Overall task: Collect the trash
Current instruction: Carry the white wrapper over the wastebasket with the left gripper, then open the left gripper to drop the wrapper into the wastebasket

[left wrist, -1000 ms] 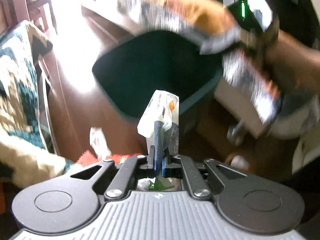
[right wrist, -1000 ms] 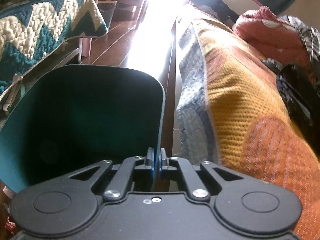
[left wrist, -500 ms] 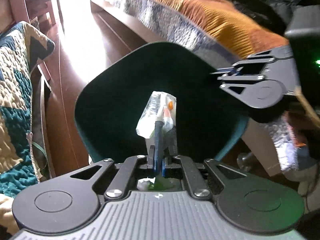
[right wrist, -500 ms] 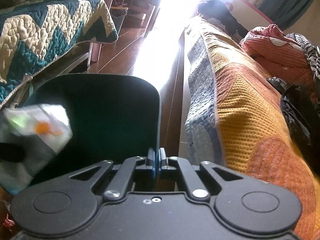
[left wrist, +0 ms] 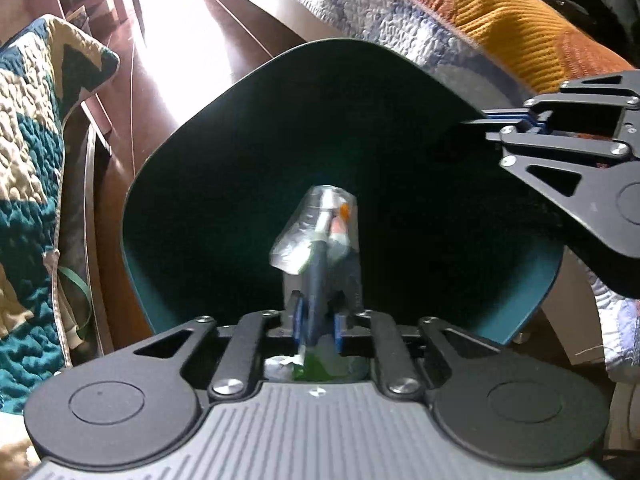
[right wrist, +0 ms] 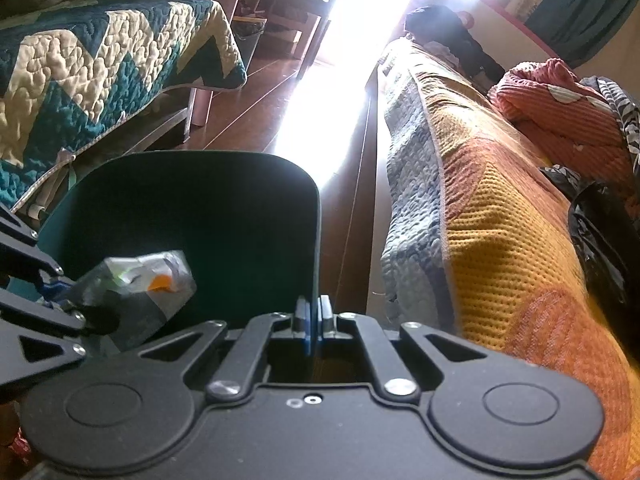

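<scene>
Dropping a wrapper into the bin

The left tongs [left wrist: 316,280] hang over the mouth of the dark green bin [left wrist: 168,184], jaws opening around a crumpled wrapper [left wrist: 316,228] that is still between them and looks about to slip free. The right tongs [right wrist: 314,320] are pinched tight on the bin's near rim, tilting it toward the drop. Next, as I judge it: open wider, let the wrapper fall inside, then draw the left tongs clear

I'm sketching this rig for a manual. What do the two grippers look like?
Both are matte black, with round discs at the sides and slotted link bars fixed by silver screws. The left gripper has a ribbed grey body and blue finger pads. The right gripper has a smooth black body and blue pads.
</scene>
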`<state>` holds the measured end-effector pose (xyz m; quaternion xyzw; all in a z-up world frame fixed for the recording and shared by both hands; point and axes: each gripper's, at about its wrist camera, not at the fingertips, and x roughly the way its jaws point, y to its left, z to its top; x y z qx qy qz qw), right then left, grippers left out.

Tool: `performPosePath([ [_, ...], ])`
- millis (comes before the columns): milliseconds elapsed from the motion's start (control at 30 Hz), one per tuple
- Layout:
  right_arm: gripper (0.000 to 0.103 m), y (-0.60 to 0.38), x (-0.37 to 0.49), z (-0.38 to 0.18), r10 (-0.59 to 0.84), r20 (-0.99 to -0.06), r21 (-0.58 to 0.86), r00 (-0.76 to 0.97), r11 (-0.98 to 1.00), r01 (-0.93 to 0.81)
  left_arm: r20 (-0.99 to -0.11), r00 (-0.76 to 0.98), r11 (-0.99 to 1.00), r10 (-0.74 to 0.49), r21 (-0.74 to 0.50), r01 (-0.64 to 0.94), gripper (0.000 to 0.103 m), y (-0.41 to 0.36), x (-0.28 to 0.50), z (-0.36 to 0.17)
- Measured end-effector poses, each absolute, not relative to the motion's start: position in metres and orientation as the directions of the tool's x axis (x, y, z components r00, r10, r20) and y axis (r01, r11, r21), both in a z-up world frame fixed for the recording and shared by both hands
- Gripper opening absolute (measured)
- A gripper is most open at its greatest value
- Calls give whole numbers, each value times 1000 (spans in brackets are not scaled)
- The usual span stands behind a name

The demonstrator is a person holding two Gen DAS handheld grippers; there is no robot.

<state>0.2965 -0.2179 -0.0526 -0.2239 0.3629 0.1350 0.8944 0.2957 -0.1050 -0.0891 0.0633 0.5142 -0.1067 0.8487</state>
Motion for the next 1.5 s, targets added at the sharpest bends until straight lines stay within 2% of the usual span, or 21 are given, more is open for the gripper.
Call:
performPosePath([
  [33, 3, -218, 297, -52, 80, -711, -302, 699, 863, -405, -885, 450, 970, -115, -2, 244, 30, -105, 296, -89],
  [67, 3, -218, 296, -52, 81, -711, -301, 699, 863, -406, -882, 456, 970, -116, -2, 242, 34, -105, 296, -89],
  [133, 3, -216, 296, -52, 80, -709, -305, 701, 861, -407, -874, 470, 969, -123, -3, 248, 54, -105, 294, -87],
  [167, 3, -216, 296, -52, 81, -709, -305, 701, 861, -408, -867, 482, 968, -127, -1, 252, 57, -105, 292, -85],
  [433, 3, -216, 296, -52, 81, -710, -302, 699, 862, -407, -830, 542, 967, -131, 14, 255, 57, -97, 274, -66],
  [900, 3, -214, 297, -52, 74, -710, -306, 700, 863, -403, -806, 574, 979, -143, -32, 199, 57, -75, 253, -45],
  [967, 3, -214, 297, -52, 73, -710, -307, 700, 863, -402, -801, 582, 980, -141, -30, 196, 62, -75, 250, -42],
  [1033, 3, -214, 297, -52, 73, -710, -308, 700, 862, -402, -792, 595, 982, -135, -25, 190, 75, -76, 247, -40],
  [1500, 3, -213, 295, -52, 77, -708, -313, 702, 857, -410, -785, 610, 987, -112, -16, 161, 83, -76, 226, -33],
])
